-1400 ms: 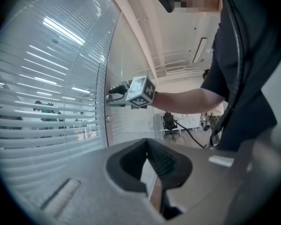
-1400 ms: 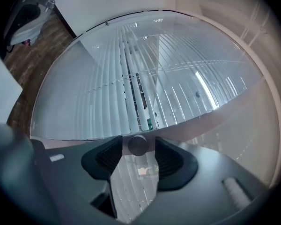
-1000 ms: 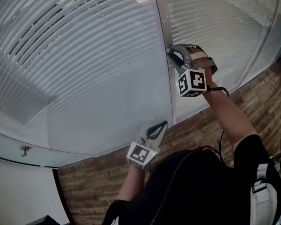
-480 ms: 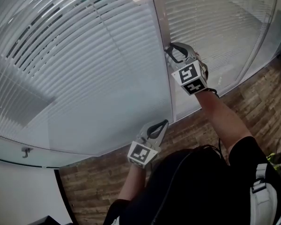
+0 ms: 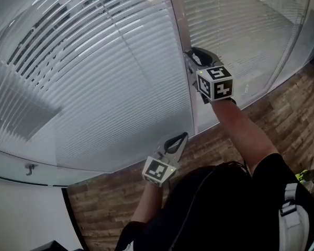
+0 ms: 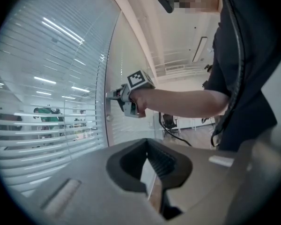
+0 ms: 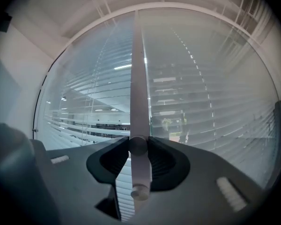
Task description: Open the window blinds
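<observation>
We had our right gripper (image 5: 195, 57) clamped on the small round knob (image 7: 138, 144) on the upright frame post (image 7: 136, 78) between the two panes, so we judged the turning step to be in hand. The blinds (image 5: 94, 88) sat behind the glass, with gaps showing only at the upper left. Our left gripper (image 5: 177, 143) hung low, jaws together and empty. The next move likely called for twisting the knob without slipping off it.
</observation>
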A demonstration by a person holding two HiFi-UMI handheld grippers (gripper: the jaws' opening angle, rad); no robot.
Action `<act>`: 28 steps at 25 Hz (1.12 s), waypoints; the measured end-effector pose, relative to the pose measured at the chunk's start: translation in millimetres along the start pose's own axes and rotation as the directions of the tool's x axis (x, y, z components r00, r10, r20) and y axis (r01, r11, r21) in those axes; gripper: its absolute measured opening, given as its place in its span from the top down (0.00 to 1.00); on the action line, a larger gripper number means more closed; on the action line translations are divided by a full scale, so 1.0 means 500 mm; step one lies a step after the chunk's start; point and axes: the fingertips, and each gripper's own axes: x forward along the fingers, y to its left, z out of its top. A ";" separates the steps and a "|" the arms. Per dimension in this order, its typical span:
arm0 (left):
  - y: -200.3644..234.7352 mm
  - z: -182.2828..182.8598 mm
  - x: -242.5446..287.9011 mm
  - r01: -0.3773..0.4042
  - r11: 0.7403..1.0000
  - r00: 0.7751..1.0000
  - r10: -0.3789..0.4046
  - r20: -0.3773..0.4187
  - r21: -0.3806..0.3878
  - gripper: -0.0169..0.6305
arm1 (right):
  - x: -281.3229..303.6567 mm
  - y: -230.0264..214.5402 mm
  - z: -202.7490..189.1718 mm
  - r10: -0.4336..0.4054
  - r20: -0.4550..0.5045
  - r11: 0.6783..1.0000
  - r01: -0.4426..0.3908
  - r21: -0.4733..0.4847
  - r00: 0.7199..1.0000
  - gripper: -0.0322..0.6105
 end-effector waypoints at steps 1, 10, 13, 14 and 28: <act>0.000 -0.001 -0.001 0.000 1.000 1.000 0.000 0.003 -0.001 0.97 | 0.000 0.000 0.002 0.001 0.001 1.000 -0.001 0.016 1.000 0.75; 0.002 -0.015 0.001 -0.005 1.000 1.000 0.005 0.027 0.021 0.97 | 0.001 0.000 0.000 0.014 0.000 1.000 -0.014 0.001 1.000 0.74; 0.000 -0.011 0.000 -0.006 1.000 1.000 0.005 0.024 0.016 0.97 | 0.001 0.000 -0.001 0.014 -0.002 1.000 -0.014 -0.012 1.000 0.74; 0.001 -0.013 0.001 -0.006 1.000 1.000 0.005 0.029 0.019 0.97 | 0.001 0.000 -0.001 0.013 -0.002 1.000 -0.013 -0.016 1.000 0.74; -0.002 -0.013 0.002 -0.006 1.000 1.000 0.006 0.009 -0.001 0.97 | -0.047 -0.003 -0.029 0.073 0.019 0.997 -0.072 -0.025 0.997 0.68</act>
